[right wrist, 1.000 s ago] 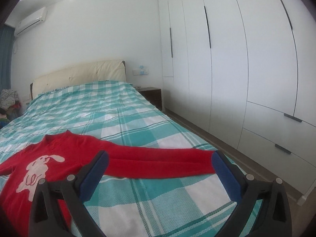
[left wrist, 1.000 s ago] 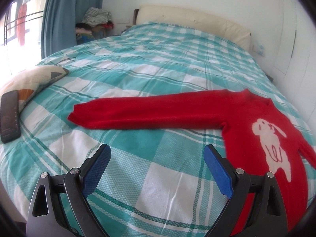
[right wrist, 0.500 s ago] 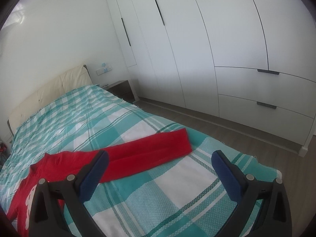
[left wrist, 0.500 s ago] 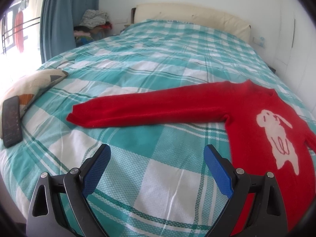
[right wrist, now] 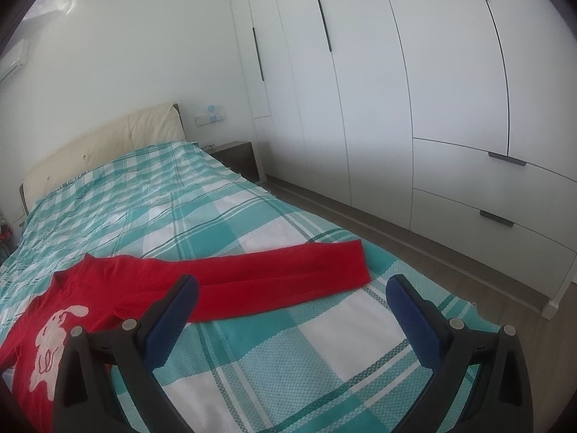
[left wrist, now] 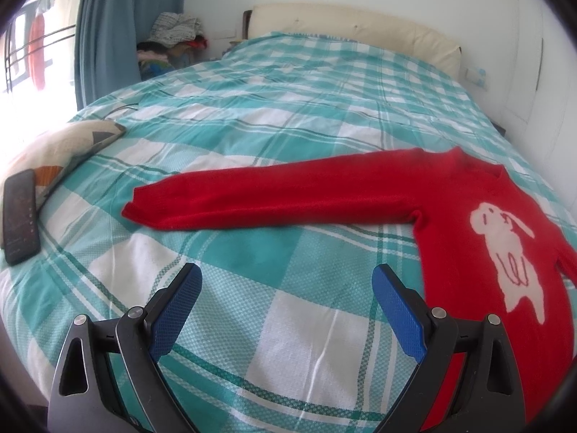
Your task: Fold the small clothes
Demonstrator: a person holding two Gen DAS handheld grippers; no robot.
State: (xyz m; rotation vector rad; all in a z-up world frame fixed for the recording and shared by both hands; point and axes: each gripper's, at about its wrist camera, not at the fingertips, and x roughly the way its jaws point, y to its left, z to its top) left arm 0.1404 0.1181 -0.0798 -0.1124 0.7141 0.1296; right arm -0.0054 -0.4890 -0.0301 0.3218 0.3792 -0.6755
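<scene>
A small red sweater (left wrist: pixel 468 209) with a white rabbit (left wrist: pixel 505 252) on the chest lies flat on the teal checked bed cover (left wrist: pixel 288 108), both sleeves spread out. In the left wrist view one sleeve (left wrist: pixel 270 198) stretches left, its cuff ahead of my left gripper (left wrist: pixel 286 288), which is open and empty above the cover. In the right wrist view the sweater (right wrist: pixel 90 288) lies at lower left and the other sleeve (right wrist: pixel 288 270) runs right, just beyond my right gripper (right wrist: pixel 292 296), also open and empty.
A dark phone (left wrist: pixel 20 216) rests on a patterned cushion (left wrist: pixel 61 144) at the bed's left edge. A blue curtain (left wrist: pixel 108 18) and a clothes pile (left wrist: pixel 173 36) stand behind. White wardrobes (right wrist: pixel 396 90), a nightstand (right wrist: pixel 238 155) and bare floor (right wrist: pixel 450 252) flank the bed's right side.
The left view has shifted slightly, with the sweater sleeve now a little higher in frame. The right gripper swung right and tilted, then settled lower near the sleeve's cuff. Both grippers stay open.
</scene>
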